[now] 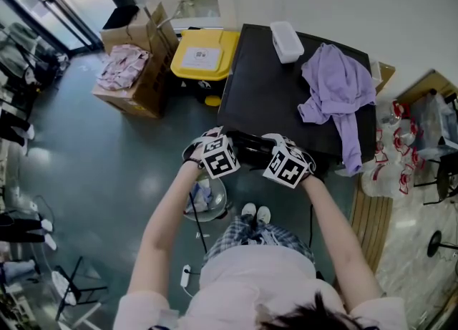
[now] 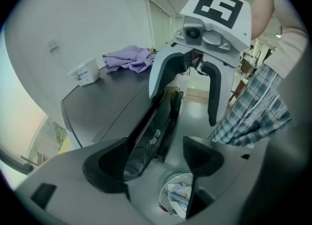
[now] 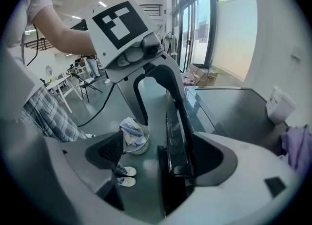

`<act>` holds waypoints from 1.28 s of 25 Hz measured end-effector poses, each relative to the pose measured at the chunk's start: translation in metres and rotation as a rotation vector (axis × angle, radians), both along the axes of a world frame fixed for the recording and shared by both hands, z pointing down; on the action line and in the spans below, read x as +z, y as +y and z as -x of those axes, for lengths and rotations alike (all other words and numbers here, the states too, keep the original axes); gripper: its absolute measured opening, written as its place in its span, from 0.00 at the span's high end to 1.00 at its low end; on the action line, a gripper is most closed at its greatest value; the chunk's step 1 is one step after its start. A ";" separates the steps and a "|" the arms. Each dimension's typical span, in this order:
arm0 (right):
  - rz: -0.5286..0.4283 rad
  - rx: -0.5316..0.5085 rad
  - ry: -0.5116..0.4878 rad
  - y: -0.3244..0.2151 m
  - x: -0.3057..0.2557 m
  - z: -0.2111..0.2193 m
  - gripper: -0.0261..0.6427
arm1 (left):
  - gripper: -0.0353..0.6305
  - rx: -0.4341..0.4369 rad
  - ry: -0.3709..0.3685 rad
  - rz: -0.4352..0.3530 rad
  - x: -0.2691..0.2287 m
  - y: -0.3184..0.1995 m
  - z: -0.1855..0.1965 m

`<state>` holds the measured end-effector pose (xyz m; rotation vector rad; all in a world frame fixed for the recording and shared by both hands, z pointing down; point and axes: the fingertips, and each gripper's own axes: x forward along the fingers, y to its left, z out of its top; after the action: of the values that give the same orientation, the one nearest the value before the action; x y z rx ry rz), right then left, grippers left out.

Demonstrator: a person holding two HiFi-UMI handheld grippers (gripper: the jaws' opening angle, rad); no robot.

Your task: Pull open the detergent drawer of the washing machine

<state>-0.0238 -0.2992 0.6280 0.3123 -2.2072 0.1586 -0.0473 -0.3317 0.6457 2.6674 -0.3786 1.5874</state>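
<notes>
1. The drawer [image 3: 176, 141] is judged to be the glossy black piece on the top front edge of the washer [image 1: 286, 99], right in front of the person. Whether it stands out from the front at all cannot be told.
2. The right gripper [image 3: 157, 146] has its jaws spread and straddles that piece. The piece lies close to one jaw with a gap on the other side, so nothing is pinched yet. From here, closing would take hold of the front for a pull.
3. The left gripper [image 2: 155, 147] is spread too. The black edge runs past one of its jaws, unclamped. It seems placed to steady the front or share the pull.
4. The two grippers face each other along the front edge, probably because the drawer slides out toward the person.
5. A purple garment [image 1: 336, 81] and a white box [image 1: 286, 41] lie on the washer top, well back from the edge and clear of the pull.
6. A basket [image 1: 206, 200] of cloths stands on the floor below the left gripper, near the person's shoes [image 1: 255, 212].
</notes>
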 end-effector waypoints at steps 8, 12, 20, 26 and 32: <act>0.010 0.002 0.030 0.004 0.007 0.000 0.31 | 0.41 0.049 -0.041 0.011 0.001 0.003 0.001; -0.027 -0.008 0.055 0.000 0.008 0.000 0.36 | 0.41 0.077 -0.072 -0.004 0.001 0.003 0.002; -0.126 -0.005 0.169 -0.005 0.015 -0.002 0.46 | 0.42 0.133 -0.155 -0.100 0.008 0.003 0.005; -0.226 0.007 0.240 -0.017 0.016 -0.007 0.61 | 0.62 0.130 -0.226 -0.242 0.006 -0.012 0.008; -0.320 0.051 0.310 -0.028 0.014 -0.008 0.72 | 0.77 0.137 -0.285 -0.384 0.005 -0.023 0.009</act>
<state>-0.0159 -0.3274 0.6425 0.5323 -1.9126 -0.2062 -0.0564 -0.3551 0.6504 2.7802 -0.5715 2.1446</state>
